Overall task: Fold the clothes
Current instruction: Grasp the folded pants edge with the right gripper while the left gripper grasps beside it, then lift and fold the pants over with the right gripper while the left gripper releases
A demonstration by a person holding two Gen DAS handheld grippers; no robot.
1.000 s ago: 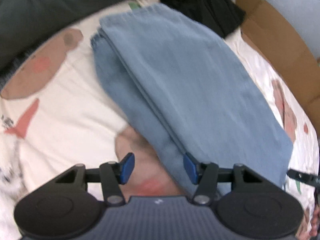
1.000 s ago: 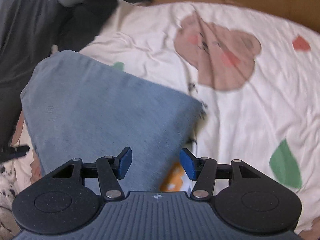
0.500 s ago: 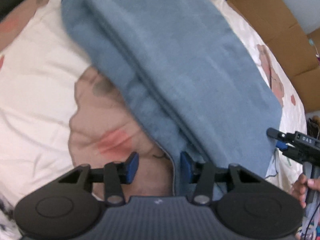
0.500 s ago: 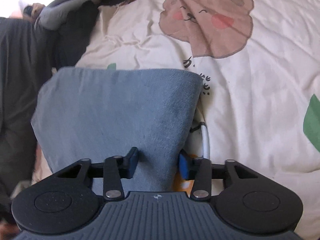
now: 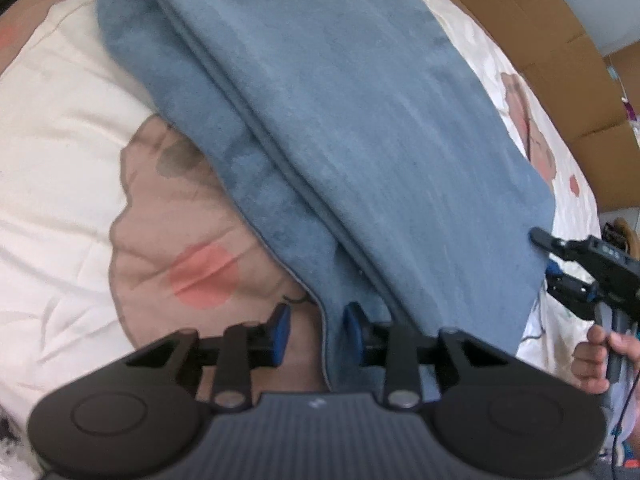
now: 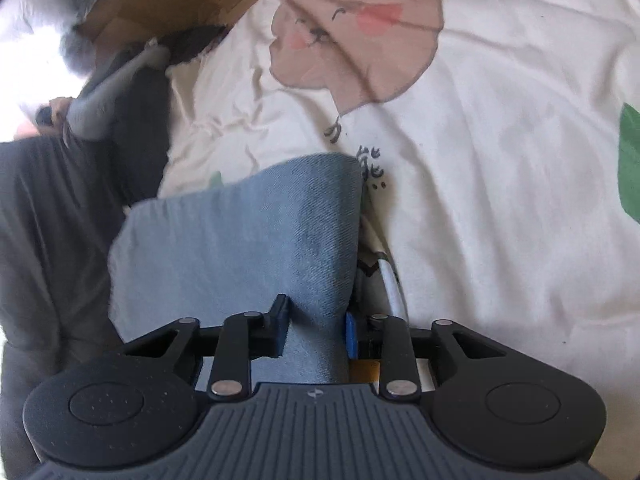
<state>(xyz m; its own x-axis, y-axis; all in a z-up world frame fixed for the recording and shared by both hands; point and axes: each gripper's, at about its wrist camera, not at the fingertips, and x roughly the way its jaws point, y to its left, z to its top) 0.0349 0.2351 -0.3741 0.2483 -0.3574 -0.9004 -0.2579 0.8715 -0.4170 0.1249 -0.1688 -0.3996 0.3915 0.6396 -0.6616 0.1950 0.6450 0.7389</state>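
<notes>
I judge the folded blue jeans (image 5: 360, 128) thick, soft and rather heavy, so my right hand-held gripper (image 6: 314, 332) clenches one near corner while my left hand-held gripper (image 5: 316, 332), not yet closed, straddles the other corner's edge.

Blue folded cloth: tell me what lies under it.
The blue folded cloth lies on a cream bedsheet printed with a brown bear, whose right part it covers. A white cable emerges beside its edge. Anything else beneath is hidden.
</notes>
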